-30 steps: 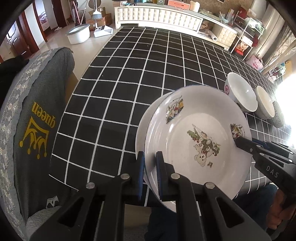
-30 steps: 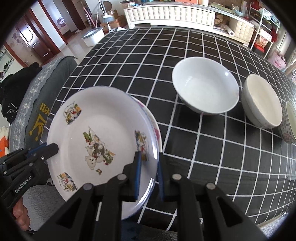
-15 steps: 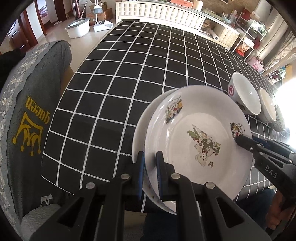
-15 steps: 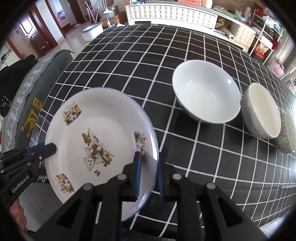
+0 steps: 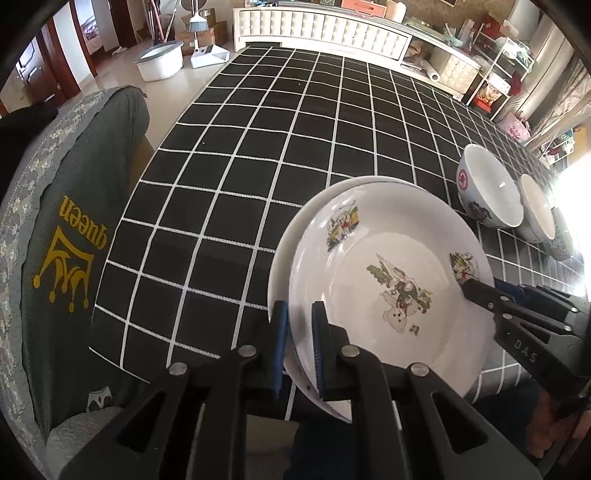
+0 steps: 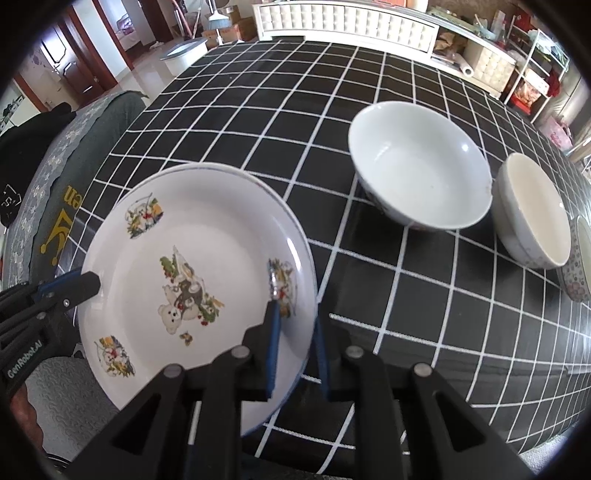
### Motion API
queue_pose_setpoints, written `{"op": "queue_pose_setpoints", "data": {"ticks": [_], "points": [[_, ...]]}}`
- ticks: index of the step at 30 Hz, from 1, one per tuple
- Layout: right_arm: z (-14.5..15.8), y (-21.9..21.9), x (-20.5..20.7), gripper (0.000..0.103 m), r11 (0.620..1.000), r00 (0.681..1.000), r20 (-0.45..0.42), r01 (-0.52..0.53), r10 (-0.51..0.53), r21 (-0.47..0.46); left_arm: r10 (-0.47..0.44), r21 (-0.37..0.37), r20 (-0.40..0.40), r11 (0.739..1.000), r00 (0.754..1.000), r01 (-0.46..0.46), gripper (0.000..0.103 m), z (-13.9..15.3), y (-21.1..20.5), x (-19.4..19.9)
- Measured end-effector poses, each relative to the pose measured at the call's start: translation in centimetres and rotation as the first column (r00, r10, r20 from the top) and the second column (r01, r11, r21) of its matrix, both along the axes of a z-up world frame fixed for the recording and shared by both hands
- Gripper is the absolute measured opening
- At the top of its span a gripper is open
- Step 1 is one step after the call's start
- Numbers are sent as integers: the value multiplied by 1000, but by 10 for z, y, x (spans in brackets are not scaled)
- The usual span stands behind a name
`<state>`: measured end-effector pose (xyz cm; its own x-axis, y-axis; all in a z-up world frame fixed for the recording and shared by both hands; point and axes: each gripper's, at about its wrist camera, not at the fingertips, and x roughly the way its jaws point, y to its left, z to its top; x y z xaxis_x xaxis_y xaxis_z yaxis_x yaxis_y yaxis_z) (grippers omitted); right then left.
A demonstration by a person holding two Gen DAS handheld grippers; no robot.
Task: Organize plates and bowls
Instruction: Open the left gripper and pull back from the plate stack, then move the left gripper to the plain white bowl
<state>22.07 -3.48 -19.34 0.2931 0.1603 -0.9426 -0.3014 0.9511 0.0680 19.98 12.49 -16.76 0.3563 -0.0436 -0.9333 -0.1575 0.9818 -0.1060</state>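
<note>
A white plate with bear pictures [image 5: 391, 266] [image 6: 192, 258] is held over the near table edge, stacked on a second white plate [image 5: 291, 236] whose rim shows behind it. My left gripper [image 5: 298, 343] is shut on the plates' left rim. My right gripper [image 6: 295, 343] is shut on the plates' right rim; it also shows in the left wrist view [image 5: 480, 291]. A large white bowl [image 6: 417, 166] [image 5: 487, 188], a smaller cream bowl [image 6: 532, 218] and a patterned bowl [image 6: 580, 266] stand in a row to the right.
The table has a black cloth with a white grid [image 5: 258, 147]. A chair with a grey "queen" cover [image 5: 70, 236] stands at the left edge. A white cabinet [image 6: 343, 18] and shelves lie beyond the far end.
Both grippers have carried the stacked plates a little forward over the table edge. The lower plate's rim sits closer under the top plate. Both grips stay shut.
</note>
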Motion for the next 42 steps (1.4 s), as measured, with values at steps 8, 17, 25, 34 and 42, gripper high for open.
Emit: {"op": "queue_pose_setpoints", "data": {"ticks": [8,17,25,34,42], "points": [[15,-25,-14,47,996,998,48,44,-48,72,28,15,81,999,996,-29,25,30,5,-16],[78,-53,-35,78,990,971,224,49,-77,130,-77,37,184,997,980,71,41,69,-42,-24],[120,-81,-44,85,987,934,336,79,-123,143,-152,50,239,988,959,144,49,101,-82,-22],[143,-95,-38,87,990,914,391,67,-111,125,-230,89,282,973,931,213,67,125,-116,-3],[146,-123,-15,87,962,906,392,53,-160,270,-260,91,284,965,923,244,67,130,-128,32]]}}
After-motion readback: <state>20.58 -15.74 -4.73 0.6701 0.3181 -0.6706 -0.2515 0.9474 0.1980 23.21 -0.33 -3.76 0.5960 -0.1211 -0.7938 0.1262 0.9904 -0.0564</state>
